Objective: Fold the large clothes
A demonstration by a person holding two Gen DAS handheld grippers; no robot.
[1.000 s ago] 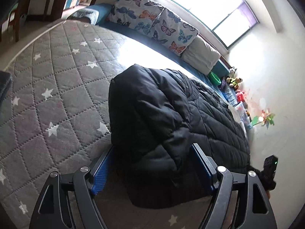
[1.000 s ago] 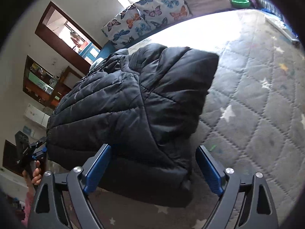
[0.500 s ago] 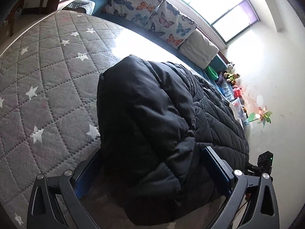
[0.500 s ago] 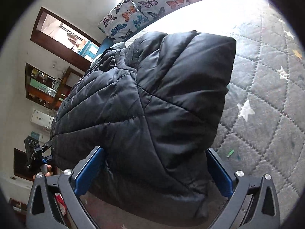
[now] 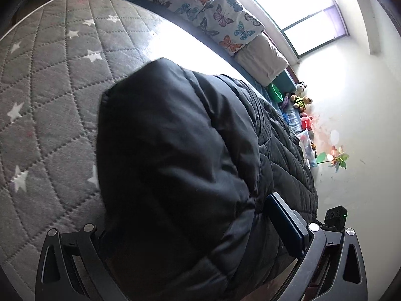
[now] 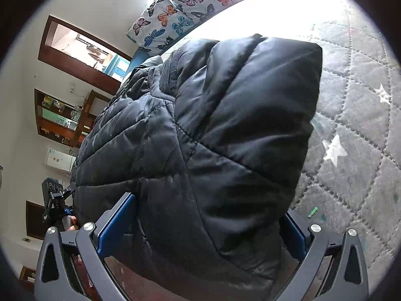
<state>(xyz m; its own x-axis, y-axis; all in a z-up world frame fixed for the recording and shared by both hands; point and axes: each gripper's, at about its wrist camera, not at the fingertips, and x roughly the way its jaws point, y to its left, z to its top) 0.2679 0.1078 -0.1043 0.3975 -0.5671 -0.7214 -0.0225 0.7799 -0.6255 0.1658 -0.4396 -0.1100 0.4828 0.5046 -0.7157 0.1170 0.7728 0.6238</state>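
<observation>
The black puffer jacket (image 5: 180, 165) bulks between both wide-apart tongs, left (image 5: 190, 230) and right (image 6: 205, 225), hiding the left tongs' near finger. It lies on the star-quilted bed (image 5: 50, 80); butterfly pillows (image 5: 208, 12) line the far edge.

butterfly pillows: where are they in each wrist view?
Left wrist: butterfly pillows top centre, along the far edge of the bed.
Right wrist: butterfly pillows top centre-left, beyond the jacket.
Shared landmark: black puffer jacket, filling the middle of both views.

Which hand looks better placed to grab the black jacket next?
Roughly even: both the left gripper and the right gripper stand wide open, straddling folded ends of the black puffer jacket. Probably they close together.
</observation>
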